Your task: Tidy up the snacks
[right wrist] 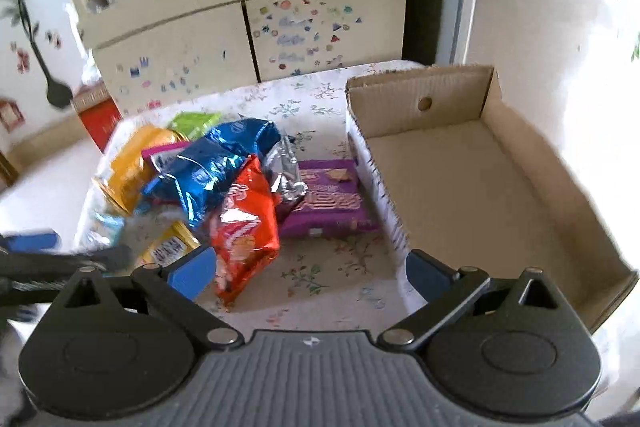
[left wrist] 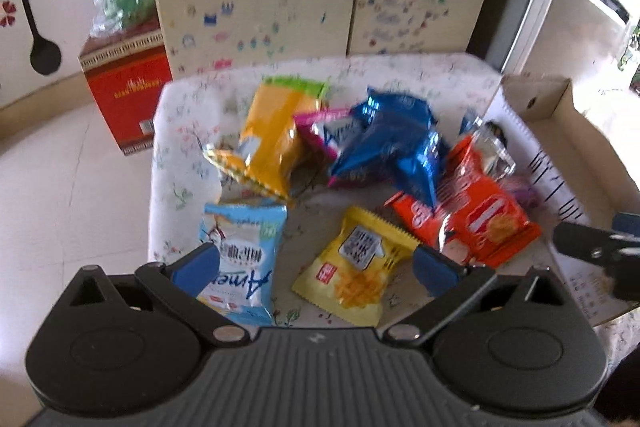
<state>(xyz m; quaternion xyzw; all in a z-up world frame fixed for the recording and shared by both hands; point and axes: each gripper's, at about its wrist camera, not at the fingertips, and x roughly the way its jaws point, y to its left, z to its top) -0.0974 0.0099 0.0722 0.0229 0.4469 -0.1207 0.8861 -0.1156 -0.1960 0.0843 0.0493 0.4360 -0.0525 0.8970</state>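
Several snack packets lie in a heap on a floral-cloth table (left wrist: 188,131). In the left wrist view: a light blue packet (left wrist: 238,251), a yellow packet (left wrist: 360,263), an orange-red packet (left wrist: 480,223), blue foil packets (left wrist: 392,143) and an orange packet (left wrist: 272,139). My left gripper (left wrist: 316,265) is open and empty, above the light blue and yellow packets. My right gripper (right wrist: 308,273) is open and empty, near the red packet (right wrist: 244,227) and a purple packet (right wrist: 328,203). An empty cardboard box (right wrist: 472,179) stands on the right.
A cream cabinet with stickers (left wrist: 320,11) stands behind the table. A red carton (left wrist: 124,95) sits on the floor at left. The right gripper shows at the right edge of the left wrist view (left wrist: 600,247); the left one shows in the right wrist view (right wrist: 60,259).
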